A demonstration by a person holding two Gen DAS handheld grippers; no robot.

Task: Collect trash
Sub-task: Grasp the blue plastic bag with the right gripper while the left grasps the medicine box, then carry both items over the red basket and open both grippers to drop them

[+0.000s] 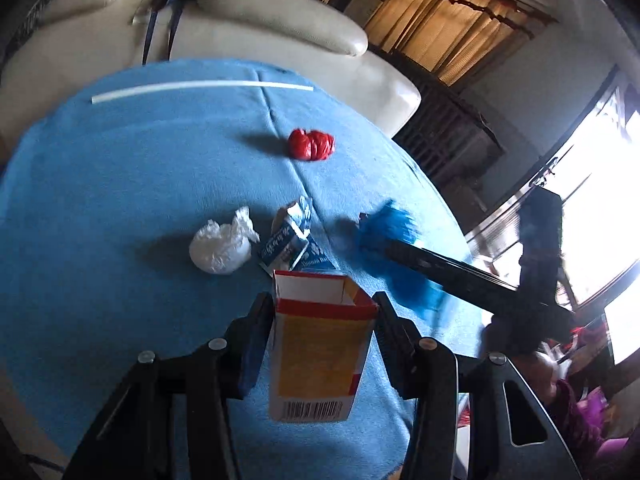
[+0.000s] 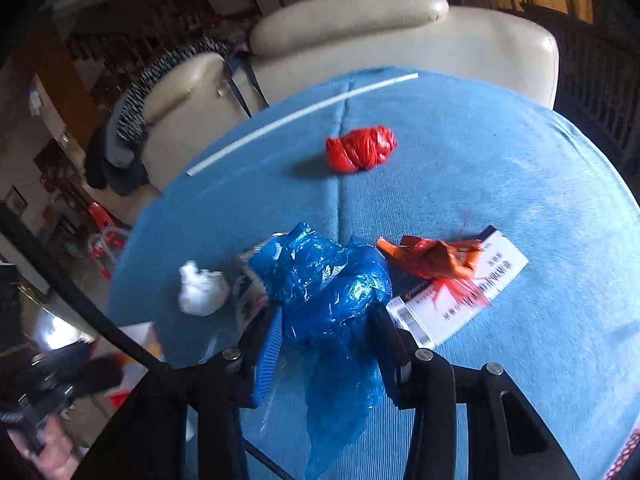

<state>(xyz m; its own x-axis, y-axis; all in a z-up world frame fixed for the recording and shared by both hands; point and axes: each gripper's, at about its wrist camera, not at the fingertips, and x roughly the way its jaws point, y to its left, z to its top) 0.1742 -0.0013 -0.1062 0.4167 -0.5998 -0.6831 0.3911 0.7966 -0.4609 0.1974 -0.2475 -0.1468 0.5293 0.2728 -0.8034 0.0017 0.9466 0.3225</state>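
Two fingers of the left gripper (image 1: 324, 312) are being pressed against the sides of an open yellow-and-red carton (image 1: 320, 344), which is being held upright above the blue tablecloth (image 1: 120, 200) in the left wrist view. Just beyond it, a torn blue-and-white carton (image 1: 290, 240) is being seen lying flat, with a knotted white bag (image 1: 222, 244) beside it and a red bag bundle (image 1: 311, 144) farther back. A white strip (image 1: 200, 88) is being shown along the far edge, against a cream sofa (image 1: 280, 12). The right gripper (image 1: 376, 236) is being glimpsed at the right, blurred.

Over in the right wrist view, a crumpled blue plastic bag (image 2: 324, 280) is being clamped between the right gripper's (image 2: 324, 332) jaws, lifted off the cloth (image 2: 500, 160). An orange wrapper (image 2: 432, 256) is being seen resting on a white printed card (image 2: 460, 296) just to the right
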